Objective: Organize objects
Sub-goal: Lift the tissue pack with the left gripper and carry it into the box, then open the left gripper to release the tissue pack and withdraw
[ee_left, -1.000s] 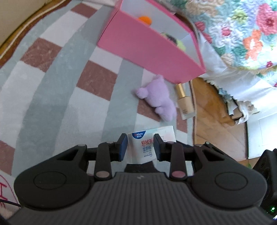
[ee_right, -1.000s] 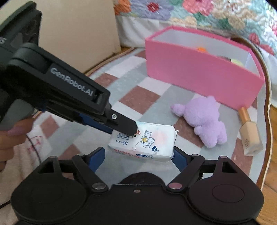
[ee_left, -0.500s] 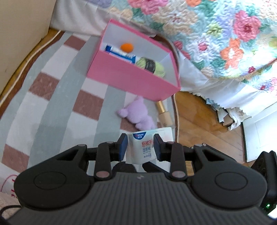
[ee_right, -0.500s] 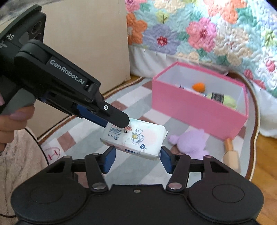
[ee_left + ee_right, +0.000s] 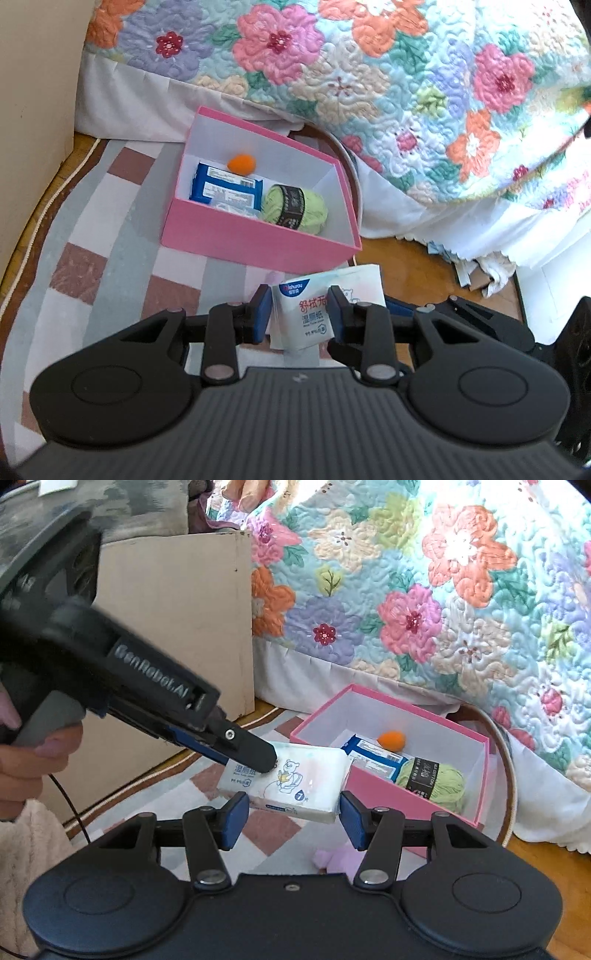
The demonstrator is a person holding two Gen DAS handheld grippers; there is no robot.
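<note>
My left gripper (image 5: 297,314) stays clamped on one end of the soft white wet-wipe packet (image 5: 284,781), and my right gripper (image 5: 290,814) is closing around its far end, pads apparently just short of it. We've lifted it off the checked rug (image 5: 92,229); the open pink cardboard box (image 5: 258,240) now lies ahead, ready to receive it.

Purple plush toy (image 5: 334,858) mostly hidden behind right gripper body. Wipes pack (image 5: 325,306) lower part hidden behind left gripper frame. Blue packet (image 5: 225,186) in pink box (image 5: 258,240): print too small to read.
</note>
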